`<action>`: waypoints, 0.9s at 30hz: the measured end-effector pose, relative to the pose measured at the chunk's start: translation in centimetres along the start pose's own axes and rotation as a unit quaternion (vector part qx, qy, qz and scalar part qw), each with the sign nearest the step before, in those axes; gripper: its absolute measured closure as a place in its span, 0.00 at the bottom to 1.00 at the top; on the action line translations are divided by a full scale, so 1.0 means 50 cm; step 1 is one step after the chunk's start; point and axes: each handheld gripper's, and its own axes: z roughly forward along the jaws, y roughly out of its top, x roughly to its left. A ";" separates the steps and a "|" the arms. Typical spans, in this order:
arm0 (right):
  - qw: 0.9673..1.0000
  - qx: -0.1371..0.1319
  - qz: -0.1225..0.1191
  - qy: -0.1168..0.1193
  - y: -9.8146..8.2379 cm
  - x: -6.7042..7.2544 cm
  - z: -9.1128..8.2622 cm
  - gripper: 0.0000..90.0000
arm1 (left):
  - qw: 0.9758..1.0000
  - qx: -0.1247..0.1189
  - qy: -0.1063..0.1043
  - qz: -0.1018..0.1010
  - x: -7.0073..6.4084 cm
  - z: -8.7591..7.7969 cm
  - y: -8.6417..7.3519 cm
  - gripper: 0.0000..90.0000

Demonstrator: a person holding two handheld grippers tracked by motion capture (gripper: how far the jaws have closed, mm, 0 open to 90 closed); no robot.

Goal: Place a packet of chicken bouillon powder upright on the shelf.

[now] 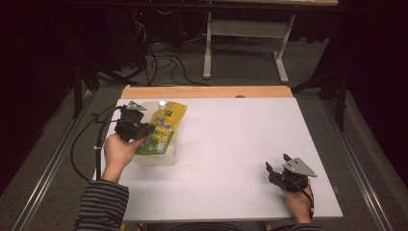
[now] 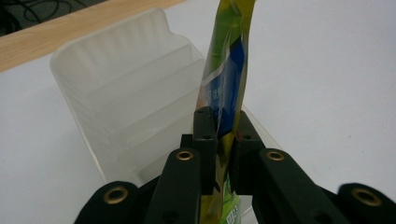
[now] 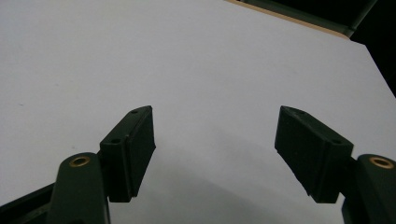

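A yellow and green spouted pouch (image 1: 166,126) with a white cap hangs over a clear plastic tub (image 1: 156,159) at the table's left. My left gripper (image 1: 144,129) is shut on the pouch's lower edge. In the left gripper view the pouch (image 2: 226,70) stands edge-on, pinched between the two black jaws of that gripper (image 2: 223,135), with the ribbed tub (image 2: 126,98) right behind and beneath it. My right gripper (image 1: 274,168) rests open near the table's front right corner. Its jaws (image 3: 215,149) stand wide apart over bare white table.
The white tabletop (image 1: 231,144) has a wooden strip (image 1: 207,91) along its far edge. Cables (image 1: 96,139) trail from the left gripper off the table's left side. A grey desk frame (image 1: 240,43) stands on the floor beyond the table.
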 end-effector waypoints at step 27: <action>1.000 -0.001 0.003 0.002 0.000 -0.001 -0.001 0.32 | 0.997 -0.074 0.004 0.019 -0.020 -0.008 -0.036 0.99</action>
